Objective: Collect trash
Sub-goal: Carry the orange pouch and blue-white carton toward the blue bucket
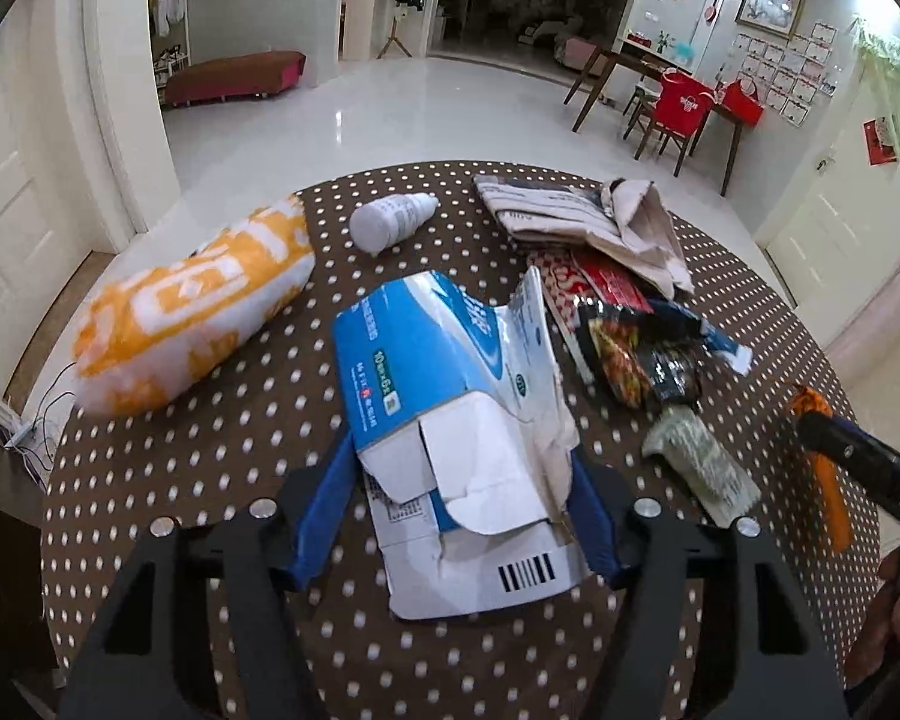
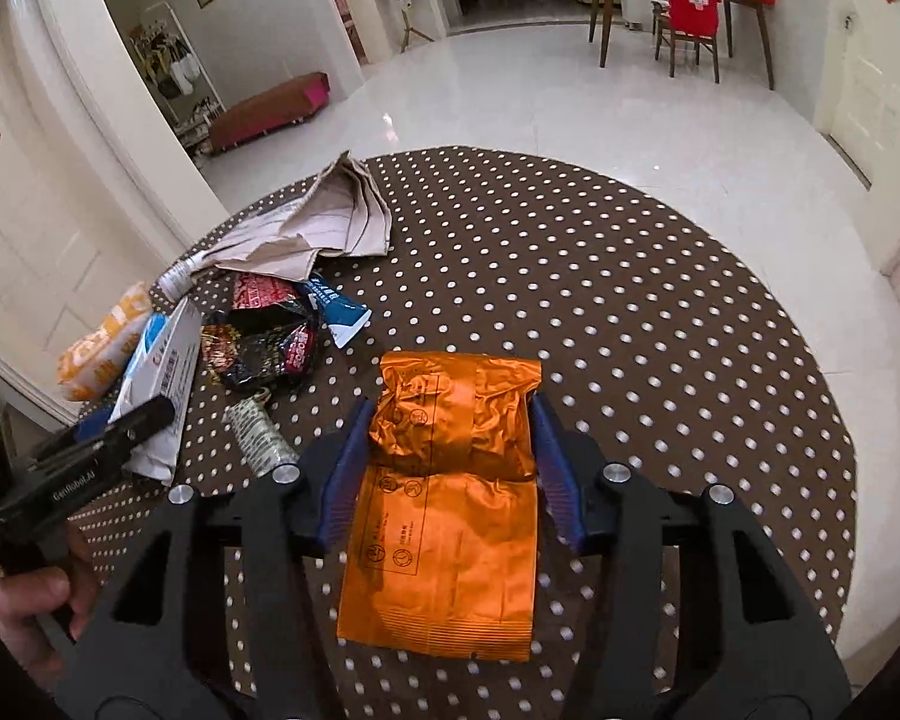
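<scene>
I worked at a round table (image 1: 210,480) under a brown, white-dotted cloth. On it lay a torn blue-and-white carton (image 1: 444,396), an orange-and-white bag (image 1: 192,324) overhanging the edge, a small white bottle (image 1: 390,219) on its side, folded paper (image 1: 582,216), dark snack wrappers (image 1: 642,348) and an orange foil pouch (image 2: 450,498).

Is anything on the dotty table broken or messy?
Yes. The blue and white box is torn open and squashed flat. Crumpled wrappers lie heaped beside it, and a small white bottle has tipped onto its side.
</scene>
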### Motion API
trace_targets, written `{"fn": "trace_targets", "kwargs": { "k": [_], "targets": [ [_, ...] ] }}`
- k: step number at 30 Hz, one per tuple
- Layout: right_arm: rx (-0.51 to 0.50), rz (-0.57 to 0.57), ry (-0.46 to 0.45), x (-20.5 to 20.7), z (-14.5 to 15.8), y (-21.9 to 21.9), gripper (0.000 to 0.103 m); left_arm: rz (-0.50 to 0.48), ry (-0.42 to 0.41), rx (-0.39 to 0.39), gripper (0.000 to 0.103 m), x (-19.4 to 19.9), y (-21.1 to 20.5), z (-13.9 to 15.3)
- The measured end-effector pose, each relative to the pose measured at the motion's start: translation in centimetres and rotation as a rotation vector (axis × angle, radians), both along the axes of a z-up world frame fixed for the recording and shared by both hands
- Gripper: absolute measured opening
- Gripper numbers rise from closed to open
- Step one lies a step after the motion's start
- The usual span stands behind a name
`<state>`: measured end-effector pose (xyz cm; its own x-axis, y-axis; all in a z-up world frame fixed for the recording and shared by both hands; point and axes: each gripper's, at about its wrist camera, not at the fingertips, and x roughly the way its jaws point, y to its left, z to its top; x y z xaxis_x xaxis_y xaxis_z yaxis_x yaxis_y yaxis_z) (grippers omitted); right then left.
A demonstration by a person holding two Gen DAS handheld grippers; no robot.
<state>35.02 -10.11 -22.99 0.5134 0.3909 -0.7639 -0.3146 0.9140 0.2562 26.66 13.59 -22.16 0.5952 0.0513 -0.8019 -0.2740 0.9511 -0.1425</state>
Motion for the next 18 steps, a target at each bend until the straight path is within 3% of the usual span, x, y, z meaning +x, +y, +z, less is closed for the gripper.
{"fn": "trace_targets", "kwargs": {
  "k": [9,18],
  "targets": [
    [0.082,-0.047,-0.024,-1.8,2.1,-4.5,0.052,-0.042,-0.048,-0.013,0.065,-3.2,-1.7,2.2],
    [0.159,-0.171,-0.067,-3.9,4.5,-12.0,0.052,-0.219,-0.124,-0.031,0.065,-3.2,-8.6,6.0]
  ]
}}
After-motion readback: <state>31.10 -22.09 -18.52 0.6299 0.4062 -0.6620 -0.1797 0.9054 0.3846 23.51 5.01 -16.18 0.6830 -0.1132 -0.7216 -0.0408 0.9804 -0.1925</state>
